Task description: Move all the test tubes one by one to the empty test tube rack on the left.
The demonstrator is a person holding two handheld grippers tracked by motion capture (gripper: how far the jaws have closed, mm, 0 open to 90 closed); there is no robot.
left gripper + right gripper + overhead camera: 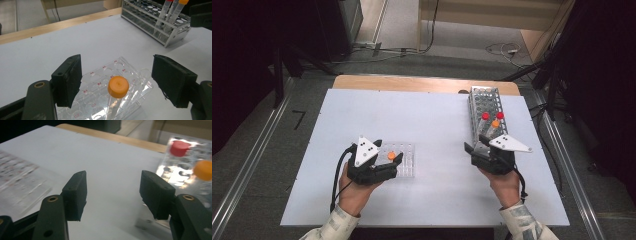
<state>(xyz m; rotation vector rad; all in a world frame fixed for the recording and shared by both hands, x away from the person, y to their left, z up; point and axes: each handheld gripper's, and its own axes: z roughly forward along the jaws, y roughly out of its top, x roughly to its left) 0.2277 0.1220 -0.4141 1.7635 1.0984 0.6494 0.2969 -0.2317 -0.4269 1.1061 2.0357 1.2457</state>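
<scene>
Item 1: left tongs [117, 82]. Released, jaws wide apart, one on either side of the orange-capped tube [118, 87] and touching neither the cap nor the body. In the high view the left tongs [388, 161] sit at the near-left edge of the clear rack [406, 161].

Item 2: orange-capped tube. It stands tilted in a well of the clear rack, between the left jaws and slightly below their pads; its cap is centred in the gap.

Item 3: clear rack. Transparent plate with red-lettered wells, lying flat on the white surface [432, 125], directly ahead of and beneath the left tongs.

Item 4: right tongs [113, 192]. Released, holding nothing, hovering over bare surface just beside the near end of the metal rack [486, 107].

Item 5: metal rack. Ahead and to the right of the right tongs; it carries two red-capped tubes [493, 116] and one orange-capped one [495, 123].

Handling note, as a judgement: the step in hand appears to be the left tongs working on the tube in the clear rack. To do it well, keep the jaws level with the tube just under the cap, close squarely and slowly, and move along the tube's own axis, since the light rack could lift or skid with it.
</scene>
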